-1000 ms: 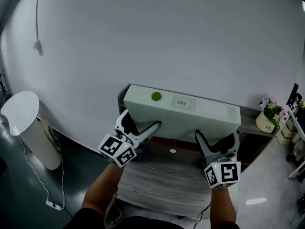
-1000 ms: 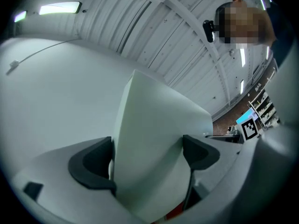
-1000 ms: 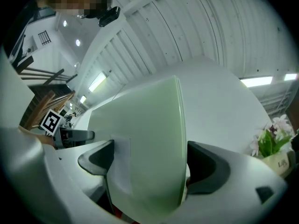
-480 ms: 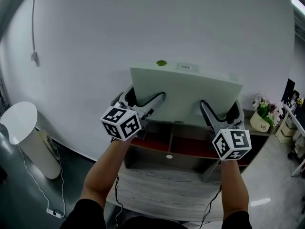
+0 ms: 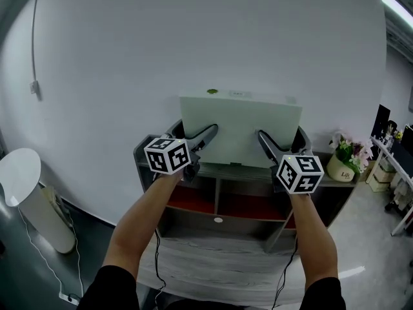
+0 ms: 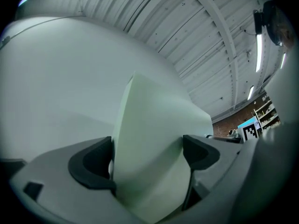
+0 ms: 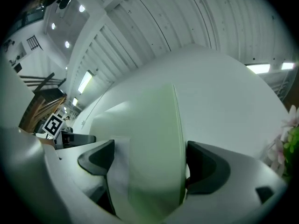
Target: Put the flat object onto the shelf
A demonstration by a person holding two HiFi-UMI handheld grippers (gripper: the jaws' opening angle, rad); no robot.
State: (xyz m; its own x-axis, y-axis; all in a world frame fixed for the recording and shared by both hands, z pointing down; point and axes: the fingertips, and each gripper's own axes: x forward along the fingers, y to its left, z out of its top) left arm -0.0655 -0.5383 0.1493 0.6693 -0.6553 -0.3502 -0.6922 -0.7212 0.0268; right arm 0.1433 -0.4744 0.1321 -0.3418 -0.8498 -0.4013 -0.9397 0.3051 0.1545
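Observation:
A flat pale green box (image 5: 239,128) stands upright on its long edge above the top of a dark shelf unit (image 5: 150,152), close to the white wall. My left gripper (image 5: 205,136) is shut on the box's left end, and my right gripper (image 5: 266,140) is shut on its right end. In the left gripper view the box (image 6: 149,153) fills the gap between the dark pads (image 6: 91,164). The right gripper view shows the same box (image 7: 149,157) squeezed between its pads (image 7: 205,169). The box's lower edge is hidden behind the grippers, so contact with the shelf top cannot be told.
The shelf unit has red-lined compartments (image 5: 193,202) below and a grey wood-grain surface (image 5: 213,267) in front. A pot of flowers (image 5: 342,160) stands on the shelf top at the right. A white round bin (image 5: 26,186) stands on the floor at the left.
Both grippers have lifted the box and carried it away from me to the shelf top; it has tipped from lying tilted to standing upright near the wall.

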